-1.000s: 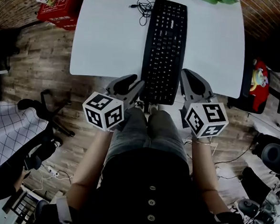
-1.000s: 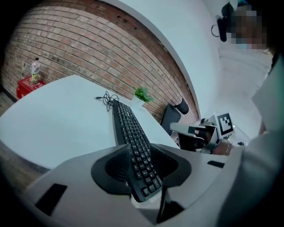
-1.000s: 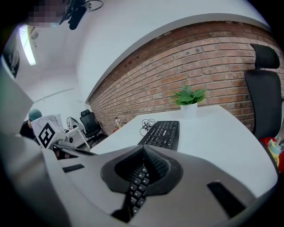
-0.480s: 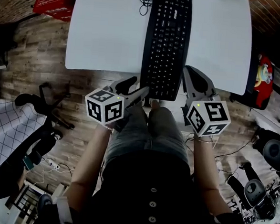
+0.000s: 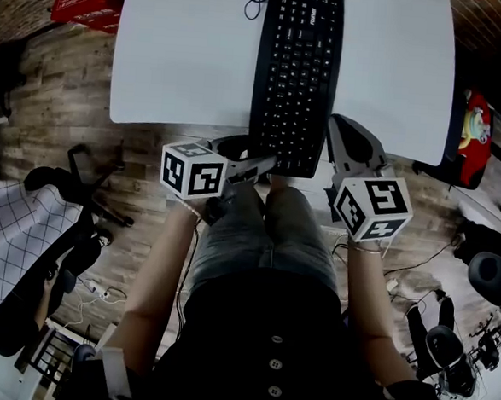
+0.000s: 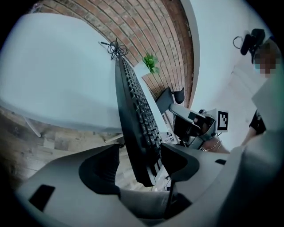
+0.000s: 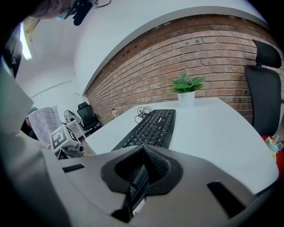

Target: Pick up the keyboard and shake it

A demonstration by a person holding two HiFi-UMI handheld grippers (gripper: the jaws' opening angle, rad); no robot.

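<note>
The keyboard's (image 5: 295, 70) far end is cut off at the head view's top; its near end overhangs the table (image 5: 183, 62) edge, with wide tabletop either side. The left gripper (image 5: 252, 156), swung in since a second ago, is opening around that end, pads seemingly clear. The right gripper (image 5: 335, 124) sits closed and empty beside it
</note>
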